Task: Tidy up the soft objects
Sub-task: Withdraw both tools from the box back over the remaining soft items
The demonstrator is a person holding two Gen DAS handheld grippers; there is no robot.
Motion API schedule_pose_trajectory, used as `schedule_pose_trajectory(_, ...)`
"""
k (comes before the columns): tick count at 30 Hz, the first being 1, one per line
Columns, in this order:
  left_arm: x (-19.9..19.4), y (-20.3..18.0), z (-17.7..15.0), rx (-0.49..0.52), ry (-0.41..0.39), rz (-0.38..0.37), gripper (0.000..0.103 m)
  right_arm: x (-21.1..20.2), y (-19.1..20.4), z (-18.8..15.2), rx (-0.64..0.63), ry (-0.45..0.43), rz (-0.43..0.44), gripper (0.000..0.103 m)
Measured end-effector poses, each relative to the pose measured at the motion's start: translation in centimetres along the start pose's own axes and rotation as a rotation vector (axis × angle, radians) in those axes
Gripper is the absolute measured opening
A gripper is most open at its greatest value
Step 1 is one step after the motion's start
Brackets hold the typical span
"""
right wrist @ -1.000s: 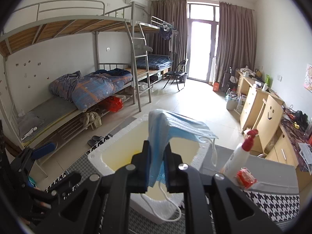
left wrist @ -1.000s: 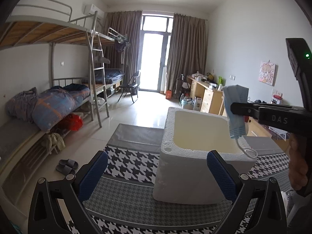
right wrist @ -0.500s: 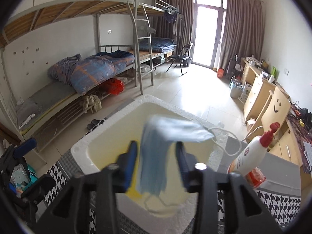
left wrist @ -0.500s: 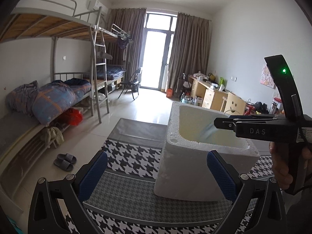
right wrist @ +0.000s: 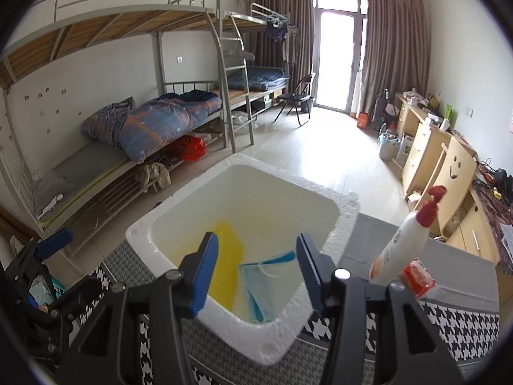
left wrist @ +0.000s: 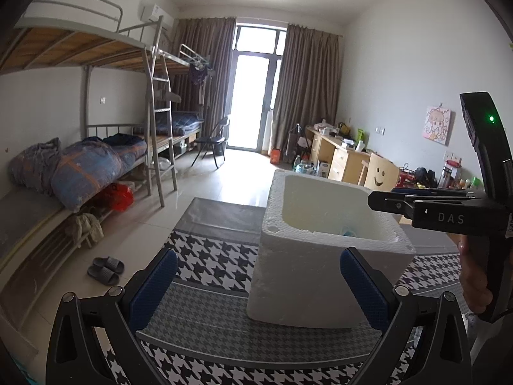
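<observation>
Released by the just-opened, now empty right gripper (right wrist: 256, 272), the blue mask (right wrist: 266, 284) is seen lying inside the foam box (right wrist: 154, 224), its long axis running toward the box's near wall.

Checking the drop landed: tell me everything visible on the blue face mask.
The blue face mask lies crumpled on the floor of the white foam box, pleated blue cloth with a white ear loop on top. It rests beside a yellow sheet. The right gripper, whose jaws have just been opening, hangs open above it, not touching. The left wrist view shows only a blue sliver.
</observation>
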State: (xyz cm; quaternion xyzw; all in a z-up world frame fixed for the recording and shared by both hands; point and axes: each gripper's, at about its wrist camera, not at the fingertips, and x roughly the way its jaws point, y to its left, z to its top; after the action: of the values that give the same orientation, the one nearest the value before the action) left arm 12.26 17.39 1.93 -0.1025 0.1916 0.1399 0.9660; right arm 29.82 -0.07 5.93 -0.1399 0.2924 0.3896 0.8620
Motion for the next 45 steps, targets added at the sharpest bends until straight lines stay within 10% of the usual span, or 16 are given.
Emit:
schedule_pose_trajectory(6, -0.9, -0.6, 0.0, 0.005, -0.009, -0.008, 0.102, -1.6, 0.3, -0.2, -0.014, -0.063, -0.003, 0.079)
schedule_pose_trajectory(45, -5.1, -6.0, -1.6, 0.086, -0.039, -0.179, 0.102, -11.5, -3.1, -8.0, 0.08, -0.237, -0.084, 0.083)
